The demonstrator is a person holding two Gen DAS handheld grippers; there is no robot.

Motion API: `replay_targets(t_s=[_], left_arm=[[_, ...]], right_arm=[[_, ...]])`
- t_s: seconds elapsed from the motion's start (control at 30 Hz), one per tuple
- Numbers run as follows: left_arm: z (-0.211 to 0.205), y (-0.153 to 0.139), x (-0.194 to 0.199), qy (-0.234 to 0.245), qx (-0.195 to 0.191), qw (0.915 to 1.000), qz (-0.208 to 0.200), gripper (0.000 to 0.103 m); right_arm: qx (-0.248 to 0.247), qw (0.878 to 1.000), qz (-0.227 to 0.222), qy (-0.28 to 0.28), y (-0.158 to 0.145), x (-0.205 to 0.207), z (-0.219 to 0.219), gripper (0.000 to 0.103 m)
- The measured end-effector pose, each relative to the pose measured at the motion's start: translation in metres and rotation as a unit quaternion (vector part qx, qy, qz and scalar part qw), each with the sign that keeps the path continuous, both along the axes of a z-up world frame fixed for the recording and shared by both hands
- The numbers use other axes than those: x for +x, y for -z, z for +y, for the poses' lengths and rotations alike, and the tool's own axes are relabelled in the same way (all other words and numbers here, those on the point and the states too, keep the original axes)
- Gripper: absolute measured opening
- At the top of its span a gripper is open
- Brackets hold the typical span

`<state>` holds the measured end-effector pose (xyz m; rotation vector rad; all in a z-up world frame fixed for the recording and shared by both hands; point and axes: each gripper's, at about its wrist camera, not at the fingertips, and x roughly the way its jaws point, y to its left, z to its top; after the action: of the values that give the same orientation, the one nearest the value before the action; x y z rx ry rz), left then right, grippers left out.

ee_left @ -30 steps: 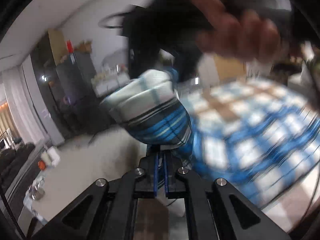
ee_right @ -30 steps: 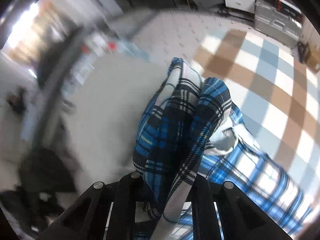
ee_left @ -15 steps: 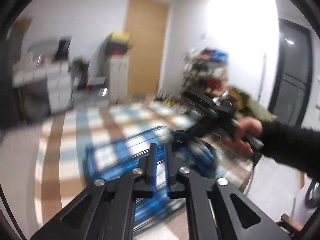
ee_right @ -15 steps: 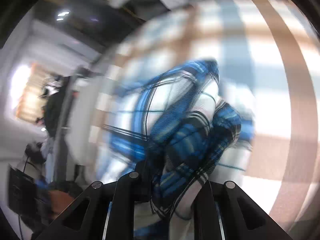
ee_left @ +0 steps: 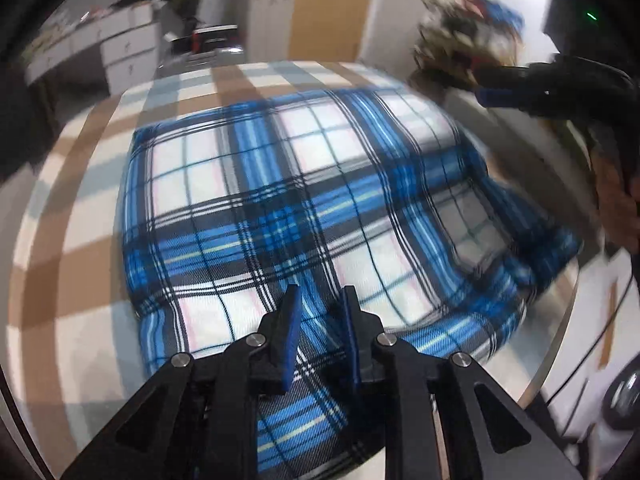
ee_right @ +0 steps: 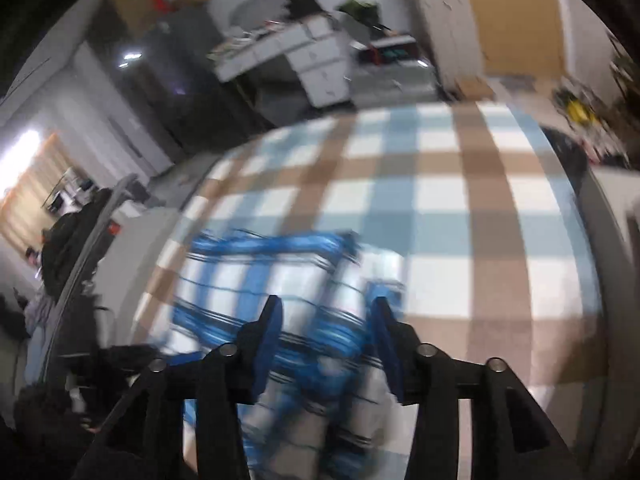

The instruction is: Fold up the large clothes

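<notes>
Two grippers hover over one blue plaid garment (ee_left: pixel 304 208) that lies spread on the bench (ee_left: pixel 60 264), which is covered in a brown, pale blue and white check cloth. The left gripper (ee_left: pixel 318 300) sits low above the garment's near edge, its blue-padded fingers (ee_left: pixel 291 320) parted with only fabric showing below the gap. The right gripper (ee_right: pixel 326 312) is also spread wide, holding nothing, above the garment's blurred right end, toward the near edge of the bench. In the left view it appears at the far right, held in the right hand (ee_left: pixel 618 208).
</notes>
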<state>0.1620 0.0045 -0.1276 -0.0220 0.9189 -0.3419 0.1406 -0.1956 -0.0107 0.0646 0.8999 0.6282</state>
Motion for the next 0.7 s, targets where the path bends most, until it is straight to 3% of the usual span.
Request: replay_targets(t_s=[0.07,0.13,0.2,0.27,0.3,0.33,0.43,0.47,0.5,0.57,0.63,0.7], left_arm=[[0.003,-0.002,-0.002,-0.013,-0.014,0.9998,0.006,0.014],[0.0,-0.004,-0.003,-0.017,-0.003,0.9998,0.005,0.014],[-0.005,-0.005,-0.003,-0.019,0.011,0.9997,0.003,0.014],[-0.008,0.002,-0.001,-0.023,0.013,0.9996,0.004,0.014],[-0.008,0.004,0.0,-0.024,0.008,0.9997,0.007,0.014],[-0.006,0.005,0.002,-0.022,0.004,0.9997,0.012,0.014],[0.001,-0.001,-0.001,-0.024,0.0,0.9994,0.026,0.021],[0.003,-0.005,-0.004,-0.028,0.001,0.9993,0.023,0.037],[0.007,-0.011,-0.009,-0.032,0.0,0.9994,0.015,0.059],[0.013,-0.022,-0.019,-0.035,-0.012,0.999,-0.025,0.075],[0.013,-0.025,-0.027,-0.035,-0.013,0.9982,-0.047,0.076],[0.01,-0.01,-0.017,-0.037,0.009,0.9991,-0.019,0.077]], right_arm=[[-0.014,1.0,-0.013,-0.017,-0.009,0.001,0.026,0.052],[-0.053,0.998,-0.023,-0.032,-0.004,0.007,0.064,0.051],[-0.115,0.993,-0.032,-0.028,0.016,0.025,0.09,0.048],[-0.215,0.975,-0.054,-0.013,0.061,0.047,0.118,0.05],[-0.237,0.971,-0.025,-0.007,0.084,0.058,0.12,0.049],[-0.234,0.972,0.009,-0.008,0.099,0.065,0.116,0.048],[-0.21,0.977,0.02,0.009,0.085,0.067,0.091,0.05],[-0.209,0.978,0.016,0.018,0.078,0.064,0.086,0.046],[-0.205,0.978,0.001,0.025,0.066,0.054,0.078,0.042],[-0.185,0.982,-0.034,0.019,0.039,0.028,0.064,0.042],[-0.156,0.985,-0.068,0.006,0.021,-0.005,0.05,0.044],[-0.147,0.985,-0.086,-0.002,0.023,-0.036,0.043,0.045]])
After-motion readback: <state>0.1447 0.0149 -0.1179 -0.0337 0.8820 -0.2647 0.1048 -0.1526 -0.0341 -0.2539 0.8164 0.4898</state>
